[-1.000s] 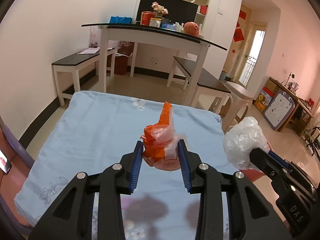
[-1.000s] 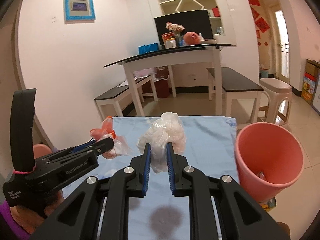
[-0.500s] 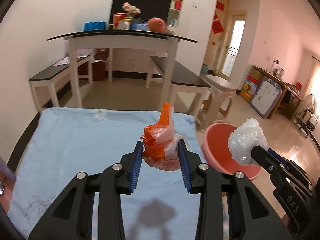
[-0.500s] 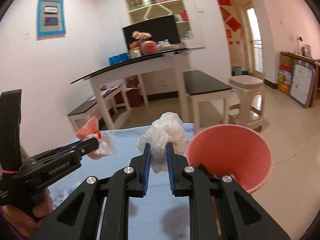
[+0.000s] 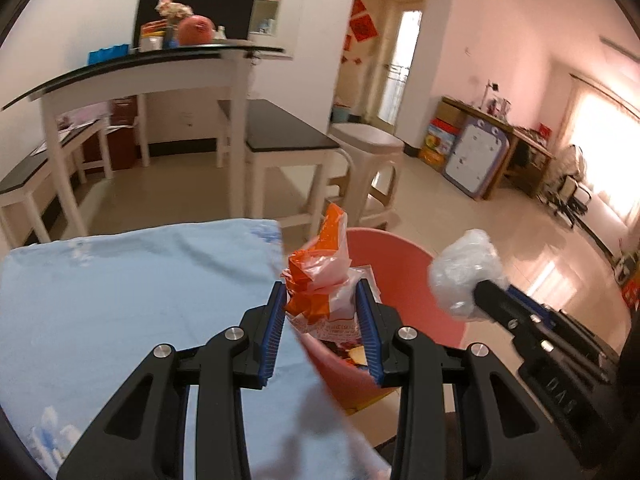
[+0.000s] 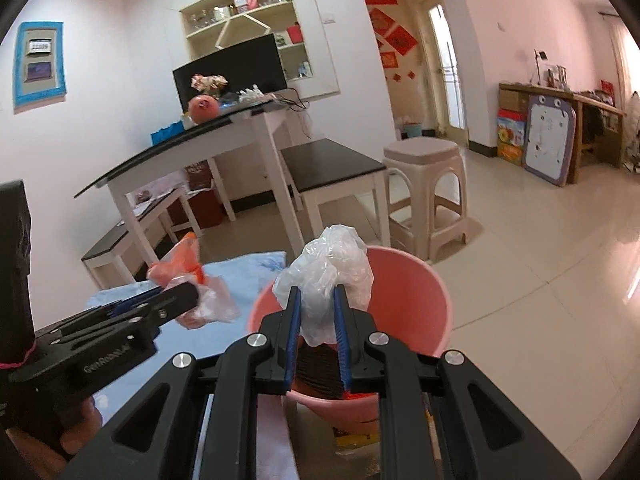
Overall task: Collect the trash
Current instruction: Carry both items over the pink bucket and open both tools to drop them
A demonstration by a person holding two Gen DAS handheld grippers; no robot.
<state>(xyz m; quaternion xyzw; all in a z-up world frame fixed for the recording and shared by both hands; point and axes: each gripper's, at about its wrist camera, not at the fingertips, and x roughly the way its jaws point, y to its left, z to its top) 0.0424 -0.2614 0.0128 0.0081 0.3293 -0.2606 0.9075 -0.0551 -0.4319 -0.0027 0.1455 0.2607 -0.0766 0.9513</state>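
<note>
Orange wrapper point(image 5: 320, 280) upright, long axis vertical, in left gripper point(image 5: 322, 320) jaws.

I am looking into a home, a lived-in dining and living room. A white dining table point(image 6: 224, 136) with a dark glass top stands against the wall, black-topped seats point(image 6: 332, 160) beside it and a plastic stool point(image 6: 428, 184) near it. Behind the table are built-in shelves point(image 6: 248, 8); red paper decorations point(image 6: 394, 38) hang by the doorway to its right.
</note>
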